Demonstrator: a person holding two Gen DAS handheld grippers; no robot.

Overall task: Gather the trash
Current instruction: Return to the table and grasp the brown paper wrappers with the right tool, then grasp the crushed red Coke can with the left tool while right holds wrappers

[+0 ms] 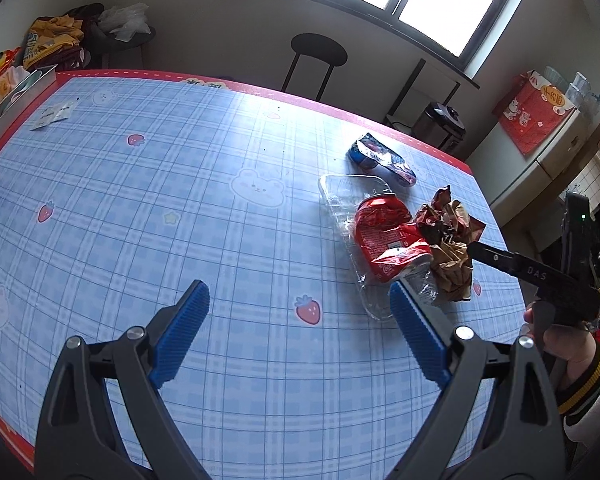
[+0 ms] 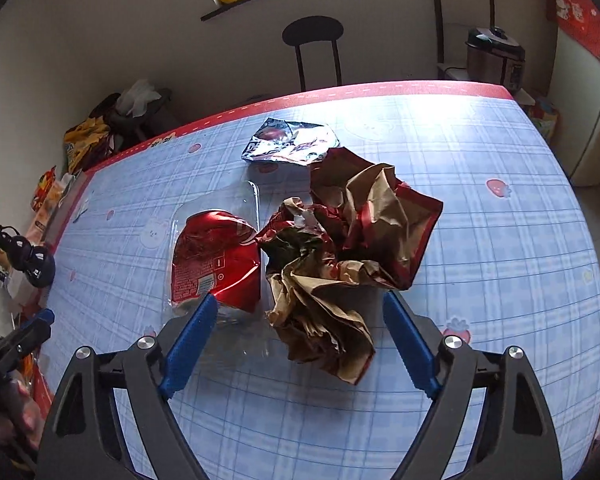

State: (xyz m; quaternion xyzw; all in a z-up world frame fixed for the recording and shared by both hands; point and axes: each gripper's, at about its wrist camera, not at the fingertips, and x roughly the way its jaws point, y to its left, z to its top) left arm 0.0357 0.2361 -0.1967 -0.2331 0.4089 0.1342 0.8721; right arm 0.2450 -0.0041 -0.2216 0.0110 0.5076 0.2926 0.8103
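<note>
Left wrist view: the left gripper hangs over the blue plaid tablecloth with its red border, blue ribbed fingers spread wide with nothing between them. Out at two o'clock sits the trash cluster: a crushed red soda can lying on a clear flattened plastic tray, a crumpled brown and red paper bag touching the can's right side, and a blue and silver foil wrapper just beyond at one o'clock. At three o'clock the right gripper's dark body comes in against the paper bag. A black round stool stands past the table's far edge at twelve. Over to the right wrist view: the right gripper is parted wide too, holding nothing, and the paper bag lies dead ahead at twelve, its near end between the blue finger pads. The can sits at eleven o'clock, beside the left pad, and the foil wrapper lies farther off at twelve.
</note>
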